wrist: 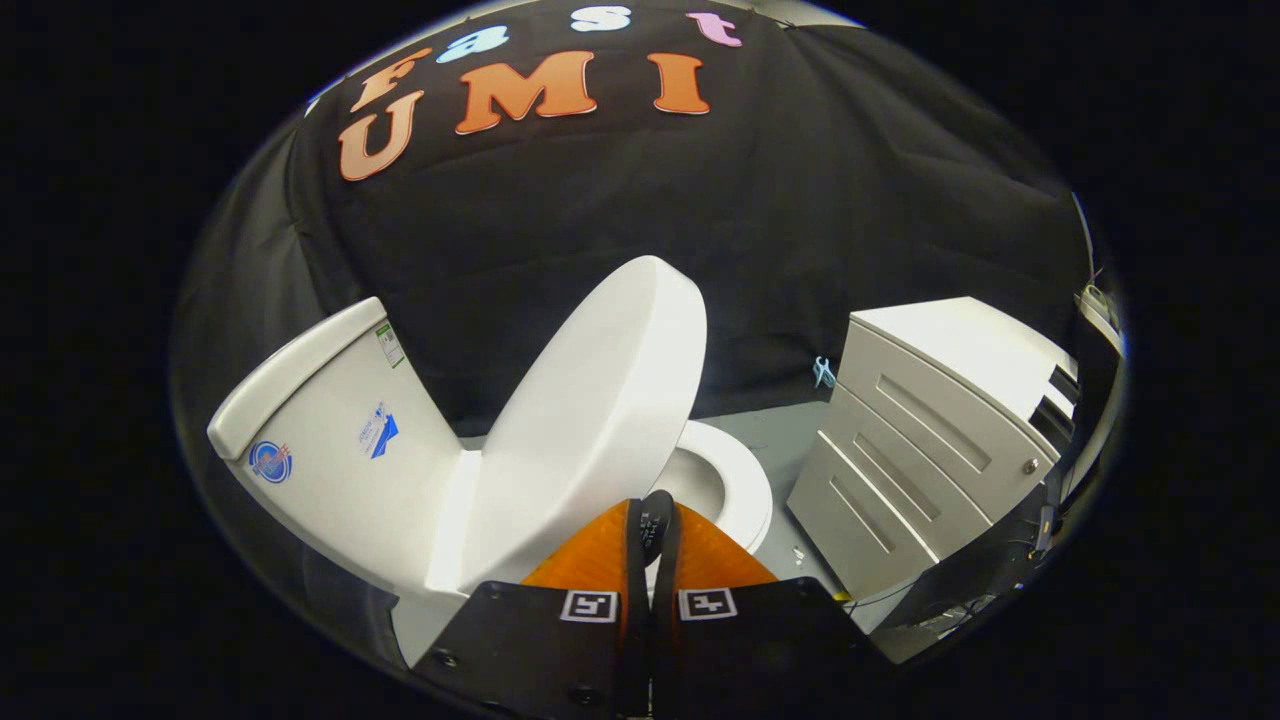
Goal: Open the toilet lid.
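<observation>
Floor [770, 435] — toilet [340, 470], drawer cabinet [930, 440]

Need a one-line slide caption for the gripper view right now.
Toilet lid raised well off the seat, tilted toward the tank; gripper closed just before its edge.

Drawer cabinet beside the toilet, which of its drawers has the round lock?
The top drawer of the white drawer cabinet: a small round lock sits at its end; the lower drawers show only recessed handles. The claw is shut.
</observation>
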Tool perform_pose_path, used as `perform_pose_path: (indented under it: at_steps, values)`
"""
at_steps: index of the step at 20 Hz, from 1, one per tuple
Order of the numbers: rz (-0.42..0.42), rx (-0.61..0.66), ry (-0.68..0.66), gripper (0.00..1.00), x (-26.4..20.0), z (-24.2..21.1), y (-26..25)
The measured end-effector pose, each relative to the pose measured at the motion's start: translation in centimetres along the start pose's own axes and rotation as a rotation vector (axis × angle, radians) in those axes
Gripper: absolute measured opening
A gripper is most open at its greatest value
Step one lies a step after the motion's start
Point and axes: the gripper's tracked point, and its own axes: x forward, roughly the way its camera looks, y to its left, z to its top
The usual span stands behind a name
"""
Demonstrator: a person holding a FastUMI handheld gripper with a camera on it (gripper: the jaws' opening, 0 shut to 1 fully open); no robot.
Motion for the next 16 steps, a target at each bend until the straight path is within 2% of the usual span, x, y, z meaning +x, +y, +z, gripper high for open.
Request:
perform_pose_path:
  at_steps: [4,16]
  values:
    - [-0.029,-0.079,-0.042,0.09,-1.1,1.1,1.9]
    - [-0.008,-0.214,-0.143,0.09,-5.0,3.9,8.2]
